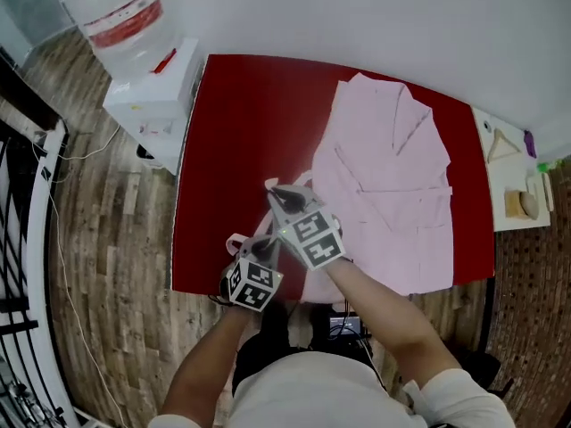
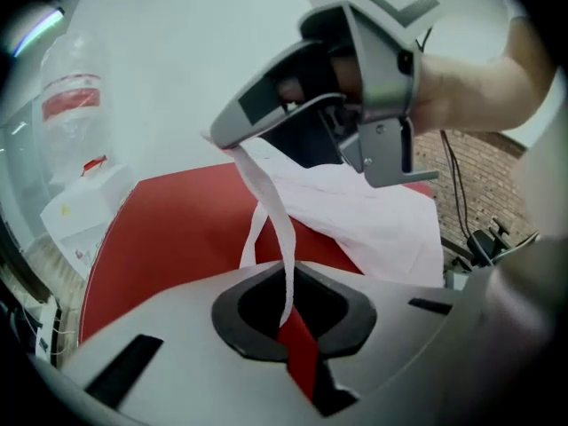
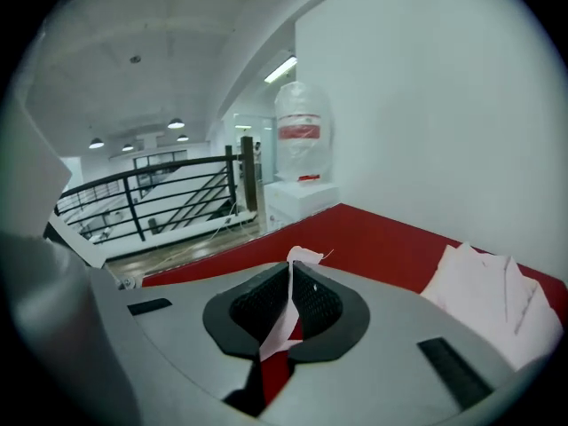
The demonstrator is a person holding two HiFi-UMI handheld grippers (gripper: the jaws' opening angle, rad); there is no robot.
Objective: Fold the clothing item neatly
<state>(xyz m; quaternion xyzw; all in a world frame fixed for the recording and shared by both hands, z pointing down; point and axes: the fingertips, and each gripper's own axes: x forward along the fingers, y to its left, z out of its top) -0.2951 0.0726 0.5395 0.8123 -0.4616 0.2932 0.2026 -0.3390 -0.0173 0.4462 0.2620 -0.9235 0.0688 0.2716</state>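
Your left tool (image 1: 261, 248) hangs over the near edge of the red tabletop (image 1: 241, 132), its jaws pressed together on a narrow pink strip (image 2: 273, 211). The strip rises from that tool to your right tool (image 1: 277, 190), which is lifted just beyond it and to its right. The right tool's jaws are also closed on the strip, and a short frayed end pokes out past them. A slack loop of the strip hangs beside the taut part.

The pink robe (image 1: 393, 185) lies flat on the right half of the tabletop, to the right of both tools, and its near left corner is close under your right forearm. Its long axis runs near to far, with the collar and open lapels at the far end and the hem at the near edge. A water bottle (image 1: 116, 12) stands off the tabletop's far left corner.
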